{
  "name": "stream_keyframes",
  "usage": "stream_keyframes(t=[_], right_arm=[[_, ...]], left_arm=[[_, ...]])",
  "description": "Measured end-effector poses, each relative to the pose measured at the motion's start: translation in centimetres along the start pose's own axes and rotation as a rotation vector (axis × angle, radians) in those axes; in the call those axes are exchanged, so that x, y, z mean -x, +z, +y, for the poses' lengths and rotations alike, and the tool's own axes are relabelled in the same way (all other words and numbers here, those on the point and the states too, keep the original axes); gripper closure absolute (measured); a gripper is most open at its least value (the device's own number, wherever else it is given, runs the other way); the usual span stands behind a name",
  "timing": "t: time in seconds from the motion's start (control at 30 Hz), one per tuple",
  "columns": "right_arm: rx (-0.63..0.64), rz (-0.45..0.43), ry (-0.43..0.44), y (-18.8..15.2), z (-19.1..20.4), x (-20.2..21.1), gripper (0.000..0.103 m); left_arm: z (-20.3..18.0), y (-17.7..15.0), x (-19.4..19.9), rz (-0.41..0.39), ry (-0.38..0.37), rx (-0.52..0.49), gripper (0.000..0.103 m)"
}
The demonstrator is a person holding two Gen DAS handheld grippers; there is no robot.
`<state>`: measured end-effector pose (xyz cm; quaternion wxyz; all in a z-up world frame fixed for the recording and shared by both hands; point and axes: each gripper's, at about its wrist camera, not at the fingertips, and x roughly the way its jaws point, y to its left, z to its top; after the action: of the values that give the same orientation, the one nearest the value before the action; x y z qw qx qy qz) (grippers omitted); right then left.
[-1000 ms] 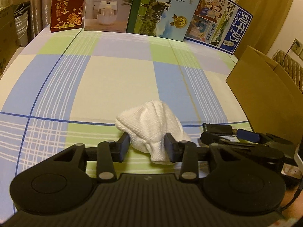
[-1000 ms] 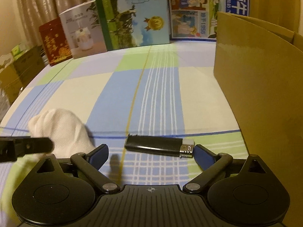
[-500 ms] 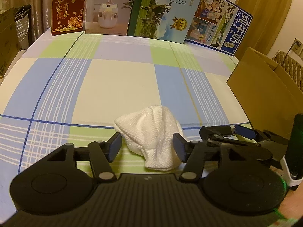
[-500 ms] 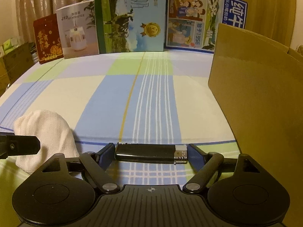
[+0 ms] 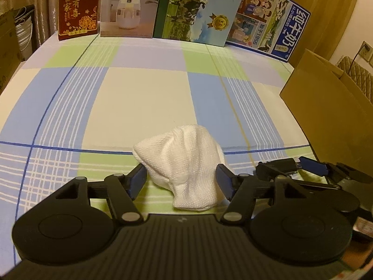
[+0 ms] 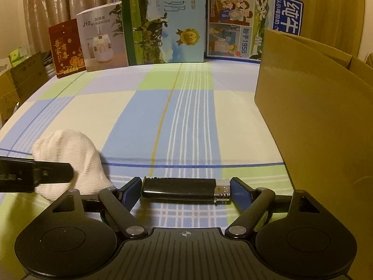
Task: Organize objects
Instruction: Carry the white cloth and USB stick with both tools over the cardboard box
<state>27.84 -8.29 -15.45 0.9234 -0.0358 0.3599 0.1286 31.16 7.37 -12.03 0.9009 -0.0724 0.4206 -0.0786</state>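
R gripper (image 6: 186, 187) pinches stiff, slick lighter (image 6: 185, 187) end-to-end at bottom centre; L gripper (image 5: 181, 179) spread beside soft, light cloth (image 5: 184, 163), best grabbed mid-bunch.

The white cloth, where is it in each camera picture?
Left wrist view: the white cloth sits low in the middle, between the left gripper fingers.
Right wrist view: the same cloth is at the lower left, partly behind one dark finger of the left gripper.
Shared landmark: the brown cardboard box stands on the right side in both pictures.
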Motion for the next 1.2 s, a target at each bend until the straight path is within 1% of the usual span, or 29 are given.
stream_keyframes(t=[0.1, 0.13, 0.2, 0.3, 0.33, 0.43, 0.7, 0.8, 0.97, 1.2], right_arm=[[-0.008, 0.004, 0.009, -0.2, -0.1, 0.2, 0.024], [-0.010, 0.006, 0.011, -0.2, -0.1, 0.3, 0.024], [-0.009, 0.007, 0.014, -0.3, -0.2, 0.4, 0.024], [0.001, 0.003, 0.018, -0.4, -0.2, 0.7, 0.024], [0.004, 0.000, 0.018, -0.4, -0.2, 0.9, 0.024], [0.008, -0.009, 0.020, -0.4, -0.3, 1.5, 0.024], [0.018, -0.019, 0.024, -0.8, -0.9, 4.0, 0.024], [0.037, -0.025, 0.031, -0.9, -0.9, 5.6, 0.024], [0.074, -0.040, 0.050, -1.4, -1.0, 8.8, 0.024], [0.079, -0.070, 0.074, -1.6, -1.2, 14.3, 0.024]], left_arm=[[0.1, -0.1, -0.7, 0.014, -0.018, 0.018, 0.043], [0.2, -0.1, -0.9, 0.020, -0.022, 0.029, 0.045], [0.4, -0.2, -0.9, 0.019, -0.024, 0.045, 0.052], [0.5, -0.2, -0.5, 0.011, -0.030, 0.057, 0.069], [0.5, -0.2, -0.3, 0.007, -0.033, 0.062, 0.072], [0.0, -0.3, 0.1, -0.009, -0.019, 0.051, 0.076], [-1.2, -0.3, 2.0, -0.047, -0.028, 0.053, 0.077], [-1.9, -0.5, 3.1, -0.062, -0.016, 0.047, 0.077], [-3.3, -1.2, 6.8, -0.109, 0.024, 0.060, 0.077], [-5.0, -2.9, 13.2, -0.150, 0.060, 0.069, 0.077]])
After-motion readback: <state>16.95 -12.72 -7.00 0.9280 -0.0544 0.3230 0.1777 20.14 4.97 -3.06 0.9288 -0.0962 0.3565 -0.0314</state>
